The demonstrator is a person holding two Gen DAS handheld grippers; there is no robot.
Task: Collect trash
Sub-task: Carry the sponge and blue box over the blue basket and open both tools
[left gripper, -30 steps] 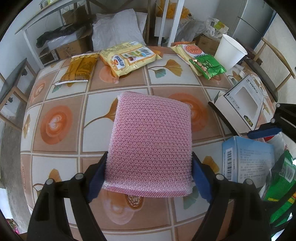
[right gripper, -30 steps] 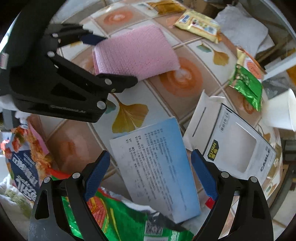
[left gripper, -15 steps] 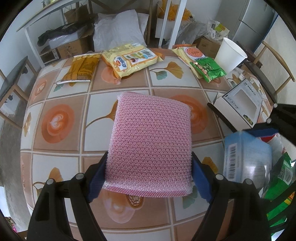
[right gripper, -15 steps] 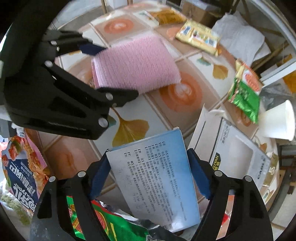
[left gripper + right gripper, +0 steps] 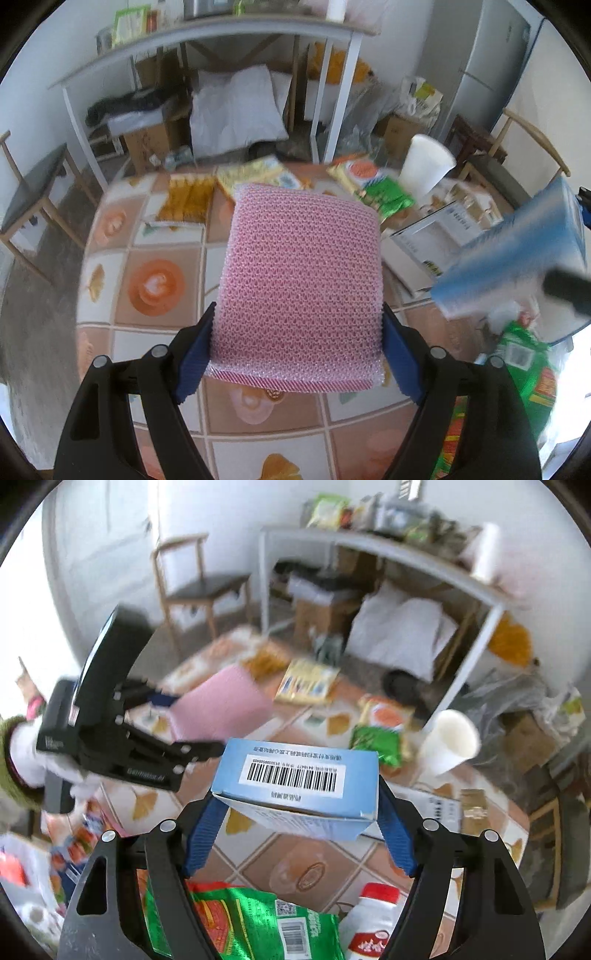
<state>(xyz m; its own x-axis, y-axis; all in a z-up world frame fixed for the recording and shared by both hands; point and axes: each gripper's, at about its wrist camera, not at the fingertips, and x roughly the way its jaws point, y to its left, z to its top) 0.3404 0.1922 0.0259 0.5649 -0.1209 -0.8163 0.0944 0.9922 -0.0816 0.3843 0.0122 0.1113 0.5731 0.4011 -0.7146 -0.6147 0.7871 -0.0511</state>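
Trash is in both grips at once. The left tongs (image 5: pixel 297 347) stand wide, their blue pads pressed against the sides of a pink, mesh-textured foam pad (image 5: pixel 301 291), which juts forward above the tiled-pattern table (image 5: pixel 155 280). The right tongs (image 5: pixel 297 830) have just been closing and now clamp a flat light-blue cardboard box (image 5: pixel 299 775) with a barcode on its end, held clear of the table.

More trash lies on the table: yellow snack wrappers (image 5: pixel 255 173) at twelve o'clock, a green packet (image 5: pixel 388 195) and a white paper cup (image 5: pixel 424 170) at one o'clock, and an opened white carton (image 5: pixel 417 243) at three o'clock.

The risk, as I judge it, is a slip: the box sits skewed between the pads and pinched near one end, so a quick swing could twist it loose. The foam pad is soft and could squeeze out. With both loads carried close together, they could also knock each other.
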